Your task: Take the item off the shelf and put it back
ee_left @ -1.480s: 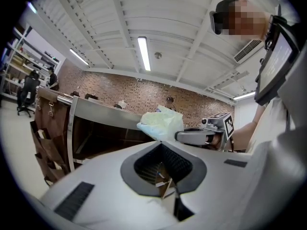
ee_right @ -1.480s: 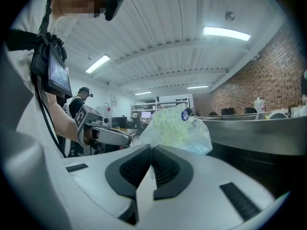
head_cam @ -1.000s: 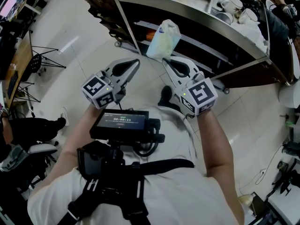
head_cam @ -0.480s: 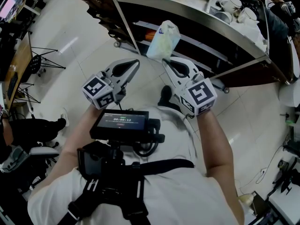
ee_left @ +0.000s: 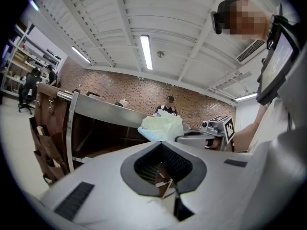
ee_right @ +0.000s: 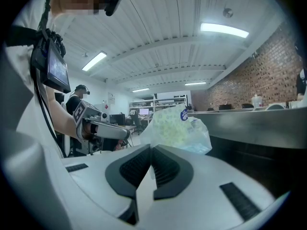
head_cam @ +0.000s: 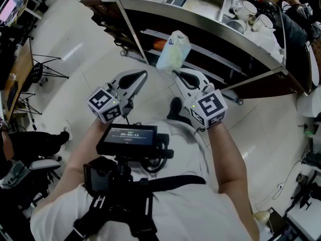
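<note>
- While the right gripper [head_cam: 176,75] has its jaws pressed together on one edge of a clear plastic bag [head_cam: 174,49], the bag stands up past the jaw tips, with pale greenish contents and a blue sticker near its top.
- Ahead of that gripper, beyond the bag, runs the steel shelf unit [head_cam: 210,19]; I cannot tell whether the bag touches it.
- Just beside it, the left gripper [head_cam: 143,75] has its jaw tips closed together with nothing gripped; the bag sits ahead and to its right.
</note>
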Demonstrator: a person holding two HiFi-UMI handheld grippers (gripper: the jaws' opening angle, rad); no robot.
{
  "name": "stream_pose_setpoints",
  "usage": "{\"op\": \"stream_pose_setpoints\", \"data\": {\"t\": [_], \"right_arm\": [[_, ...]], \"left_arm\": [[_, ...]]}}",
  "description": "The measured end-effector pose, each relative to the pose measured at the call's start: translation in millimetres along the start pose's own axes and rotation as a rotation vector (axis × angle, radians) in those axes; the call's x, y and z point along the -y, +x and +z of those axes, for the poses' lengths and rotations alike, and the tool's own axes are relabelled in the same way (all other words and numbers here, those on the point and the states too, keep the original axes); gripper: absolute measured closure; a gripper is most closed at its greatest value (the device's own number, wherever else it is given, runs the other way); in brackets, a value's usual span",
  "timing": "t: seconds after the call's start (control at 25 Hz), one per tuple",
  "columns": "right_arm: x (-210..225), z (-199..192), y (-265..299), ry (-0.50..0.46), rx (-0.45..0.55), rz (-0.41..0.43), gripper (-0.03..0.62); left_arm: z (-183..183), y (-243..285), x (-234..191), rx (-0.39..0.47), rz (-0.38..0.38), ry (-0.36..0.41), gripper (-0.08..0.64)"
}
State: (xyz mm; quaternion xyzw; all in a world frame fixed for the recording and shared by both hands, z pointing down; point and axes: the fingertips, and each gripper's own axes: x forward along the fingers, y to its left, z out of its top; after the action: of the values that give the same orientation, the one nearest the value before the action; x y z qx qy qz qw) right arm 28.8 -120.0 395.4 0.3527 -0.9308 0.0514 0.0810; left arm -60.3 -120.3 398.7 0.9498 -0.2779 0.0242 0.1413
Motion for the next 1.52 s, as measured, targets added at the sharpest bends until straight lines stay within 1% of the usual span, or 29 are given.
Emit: {"op": "stream_pose_setpoints", "data": {"t": [0.32, 0.6, 0.92, 1.08, 1.28, 1.4, 1.52], "right_arm": [[33.7, -47.0, 17.2, 0.027, -0.100, -0.026, 0.583], [93.9, -94.0, 42.7, 0.074, -0.183, -0.081, 0.583], [161.2, -136.9, 88.4, 0.092, -0.272, -0.126, 0.583], [197.7, -155.6, 108.1, 0.084, -0.311, -0.189, 0.582], [243.2, -177.4, 120.7, 0.097, -0.344, -0.269, 0.581], [256.2, -184.8, 126.4, 0.086, -0.363, -0.274, 0.580], [261.3, -195.6, 129.0, 0.069, -0.401, -0.271, 0.579]], "left_arm": [[-1.1, 8.9, -12.4, -0.007, 0.026, -0.029, 0.551], [-3.9, 26.5, -26.5, -0.024, 0.048, -0.028, 0.551], [2.6, 34.1, -43.1, -0.013, 0.118, -0.049, 0.551], [4.2, 31.9, -50.6, -0.016, 0.156, -0.053, 0.551], [-3.4, 25.9, -57.4, -0.030, 0.212, -0.064, 0.551], [-6.3, 19.3, -61.7, -0.035, 0.249, -0.073, 0.551], [-7.7, 13.8, -64.5, -0.038, 0.270, -0.081, 0.551]]}}
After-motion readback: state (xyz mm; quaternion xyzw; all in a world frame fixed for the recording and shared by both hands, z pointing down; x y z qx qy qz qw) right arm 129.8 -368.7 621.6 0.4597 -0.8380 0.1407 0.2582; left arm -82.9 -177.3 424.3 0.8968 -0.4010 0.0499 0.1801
